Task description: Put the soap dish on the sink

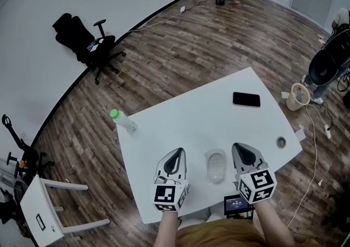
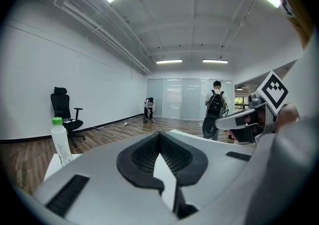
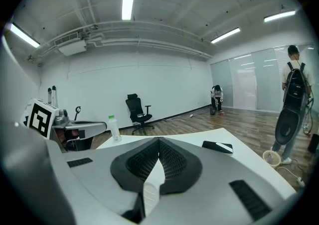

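Note:
A clear, pale soap dish [image 1: 215, 165] lies on the white table [image 1: 191, 115] near its front edge. My left gripper [image 1: 176, 156] hovers just left of the dish and my right gripper [image 1: 242, 152] just right of it; neither touches it. Both are raised above the tabletop and point across the table. In the left gripper view the left gripper [image 2: 160, 137] has its jaws together with nothing between them. The right gripper [image 3: 159, 142] looks the same in its own view, shut and empty. The dish is hidden from both gripper views.
A green-capped bottle [image 1: 123, 121] stands at the table's left corner and a black phone [image 1: 246, 99] lies at the far right. A round cable hole [image 1: 281, 142] is near the right edge. On the wood floor are an office chair [image 1: 87, 41], a bin [image 1: 298, 96] and cables.

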Tool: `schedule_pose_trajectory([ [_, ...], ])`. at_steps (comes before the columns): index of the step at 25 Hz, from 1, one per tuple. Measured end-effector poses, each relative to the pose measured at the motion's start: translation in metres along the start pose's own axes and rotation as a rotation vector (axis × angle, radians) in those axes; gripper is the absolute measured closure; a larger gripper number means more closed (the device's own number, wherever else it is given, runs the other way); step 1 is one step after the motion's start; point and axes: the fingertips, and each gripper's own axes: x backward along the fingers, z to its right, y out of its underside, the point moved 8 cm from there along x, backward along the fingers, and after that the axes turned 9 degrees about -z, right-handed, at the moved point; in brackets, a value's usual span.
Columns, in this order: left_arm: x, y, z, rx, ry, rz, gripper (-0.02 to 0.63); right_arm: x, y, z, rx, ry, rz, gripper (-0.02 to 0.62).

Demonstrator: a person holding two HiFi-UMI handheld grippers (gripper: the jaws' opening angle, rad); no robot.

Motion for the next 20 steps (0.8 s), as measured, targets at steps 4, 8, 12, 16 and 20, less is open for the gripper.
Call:
schedule_pose_trajectory([
  [4, 0.003, -0.008, 0.0, 0.028, 0.006, 0.028, 0.598, 0.007, -0.008, 0.003, 0.004, 0.011, 0.024, 0.586],
  [8, 0.01, -0.021, 0.0, 0.034, -0.001, 0.065, 0.598, 0.013, -0.016, 0.0, 0.027, 0.014, 0.045, 0.586],
  [12, 0.019, -0.035, -0.002, 0.017, -0.018, 0.096, 0.598, 0.019, -0.027, -0.004, 0.04, 0.011, 0.084, 0.586],
  [16, 0.025, -0.043, 0.0, -0.007, -0.027, 0.107, 0.598, 0.026, -0.037, -0.006, 0.041, 0.013, 0.119, 0.586],
  [20, 0.032, -0.05, 0.004, -0.031, -0.031, 0.12, 0.598, 0.034, -0.043, -0.007, 0.044, 0.021, 0.153, 0.586],
])
